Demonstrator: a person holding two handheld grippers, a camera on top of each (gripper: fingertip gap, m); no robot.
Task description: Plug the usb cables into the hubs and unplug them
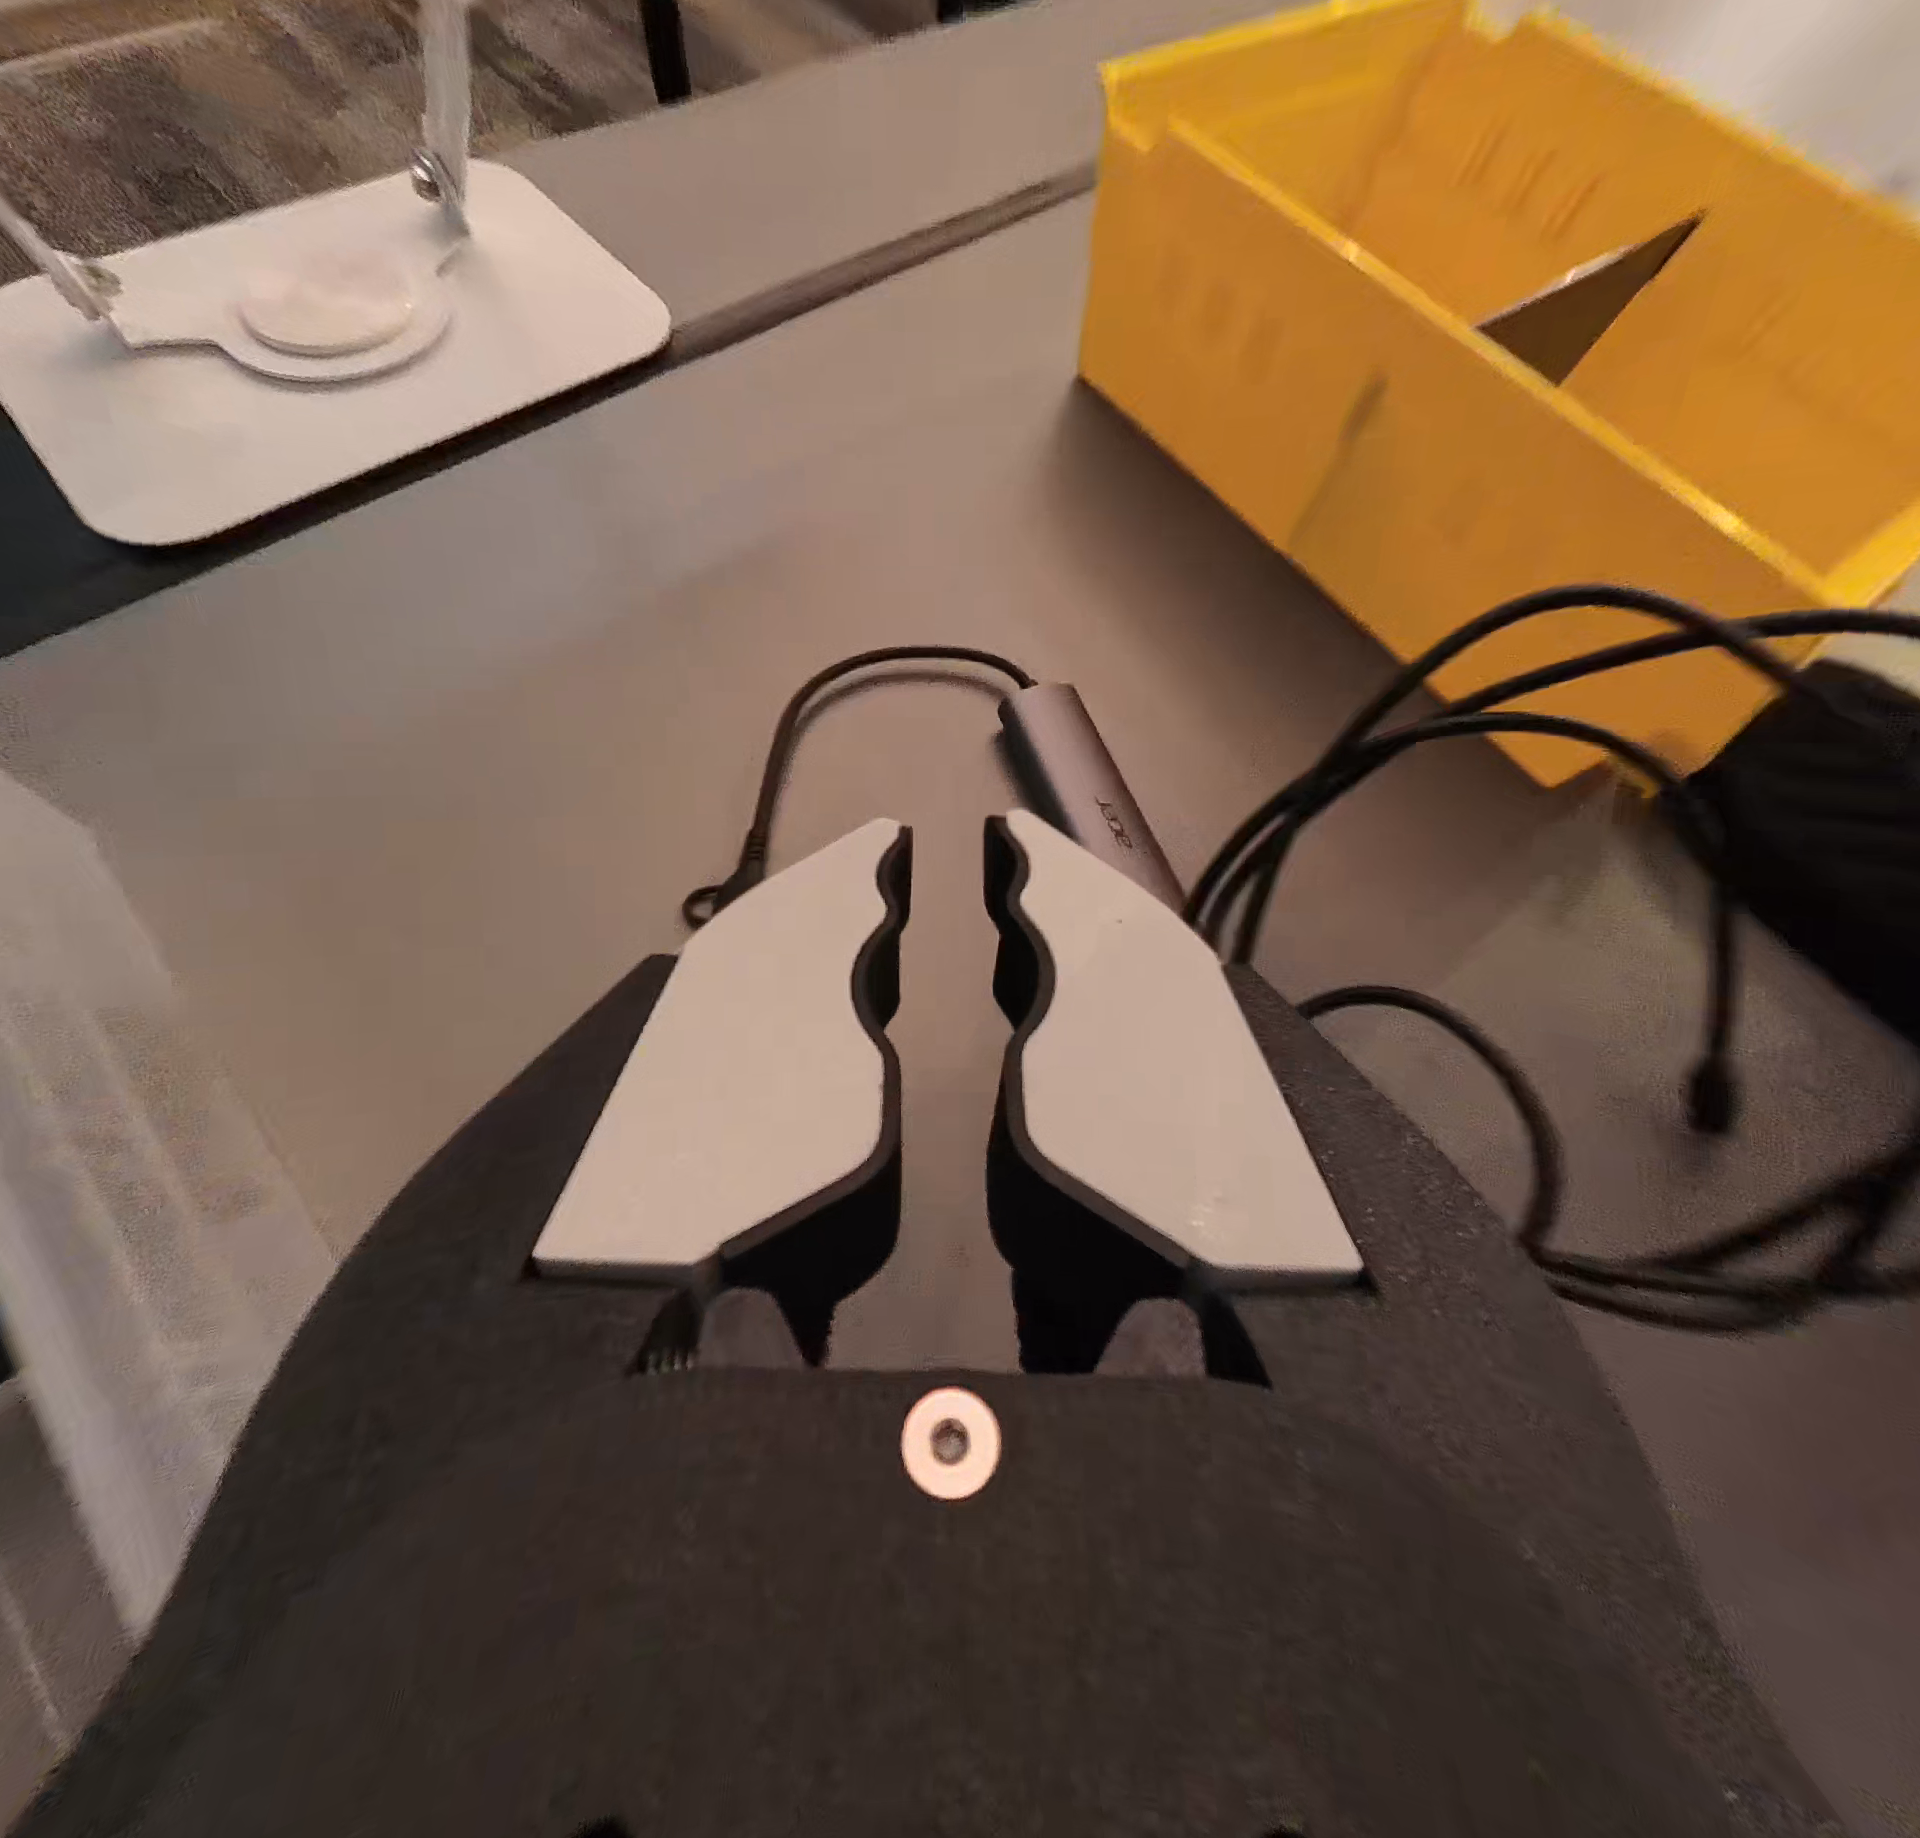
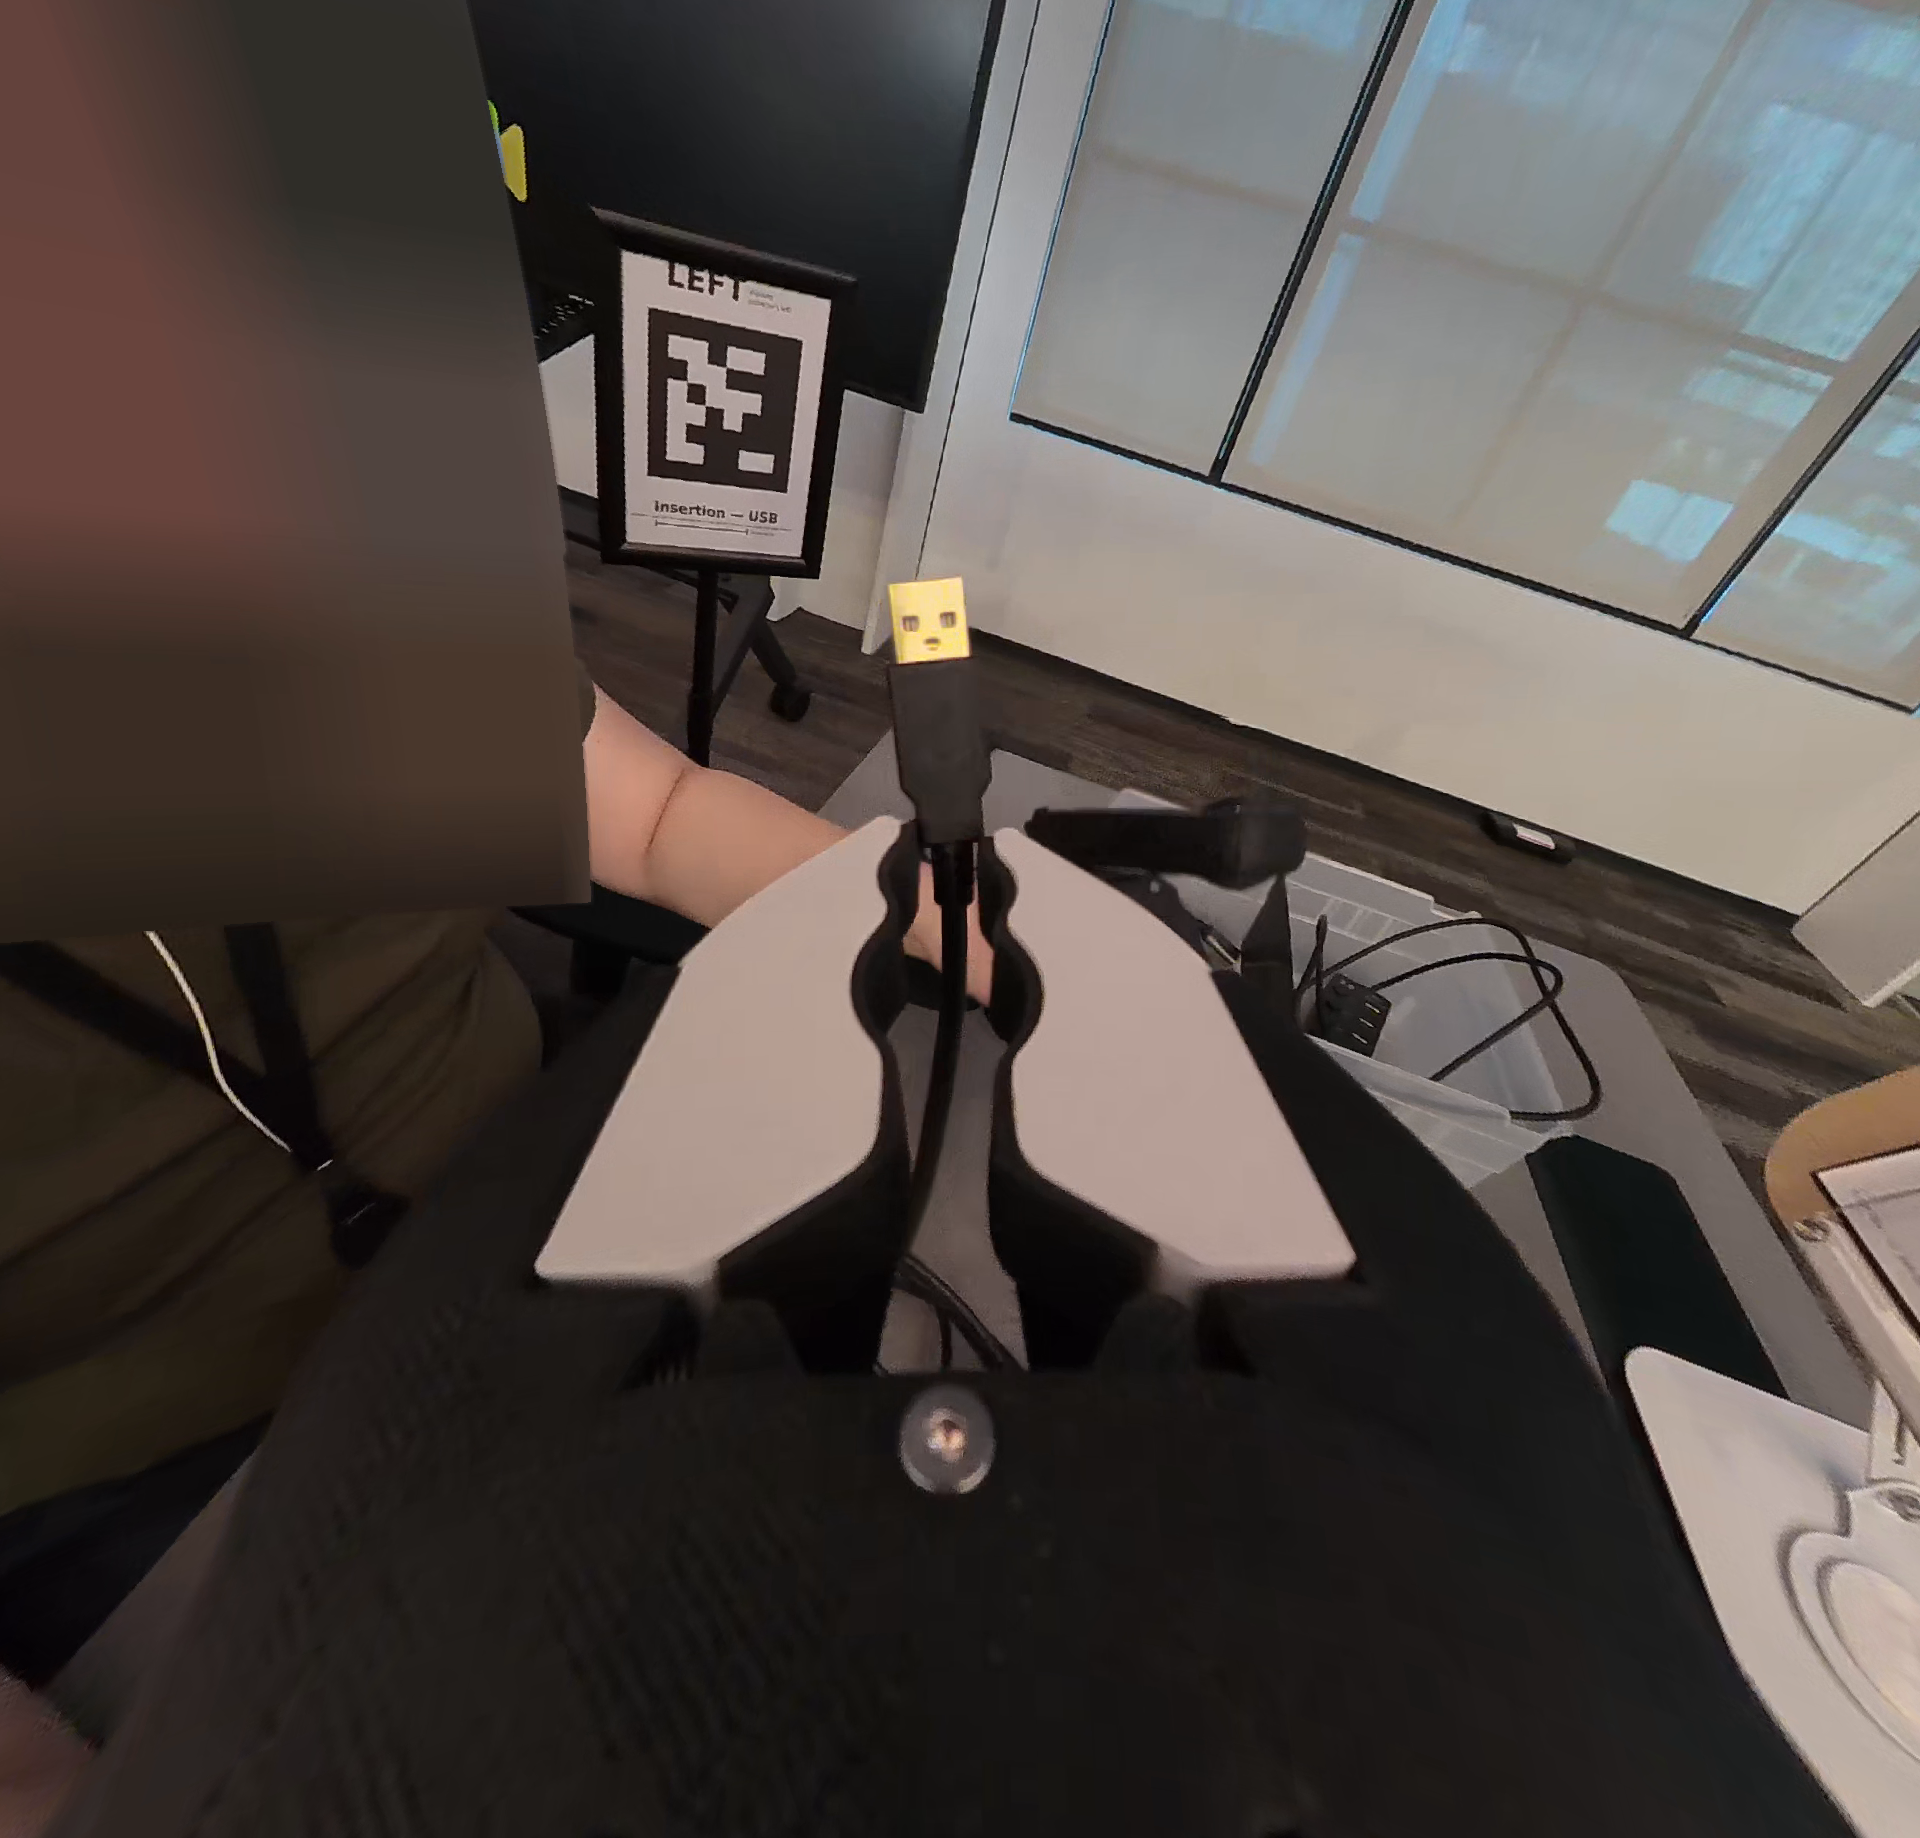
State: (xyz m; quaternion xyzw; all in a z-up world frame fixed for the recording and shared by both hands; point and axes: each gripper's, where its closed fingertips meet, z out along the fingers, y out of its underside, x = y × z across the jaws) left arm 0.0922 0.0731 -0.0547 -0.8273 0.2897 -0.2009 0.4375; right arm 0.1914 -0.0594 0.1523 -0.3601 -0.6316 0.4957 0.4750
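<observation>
The right gripper (image 2: 945, 838) is clenched on the USB cable (image 2: 940, 1009) just behind its plug (image 2: 933, 687), held up well off the table, so the plug could pivot and miss its port. The left gripper (image 1: 948, 832) hangs released, empty, over the grey hub (image 1: 1091, 780) mid-table (image 1: 468, 749). Beyond, a yellow box (image 1: 1455, 417) sits toward the far right edge.

The grey desk (image 1: 436, 728) carries a grey hub (image 1: 1091, 791) lying flat, loose black cables (image 1: 1455, 749) just beside it, a yellow box (image 1: 1455, 417) behind, and a white stand base (image 1: 312, 354) well apart
</observation>
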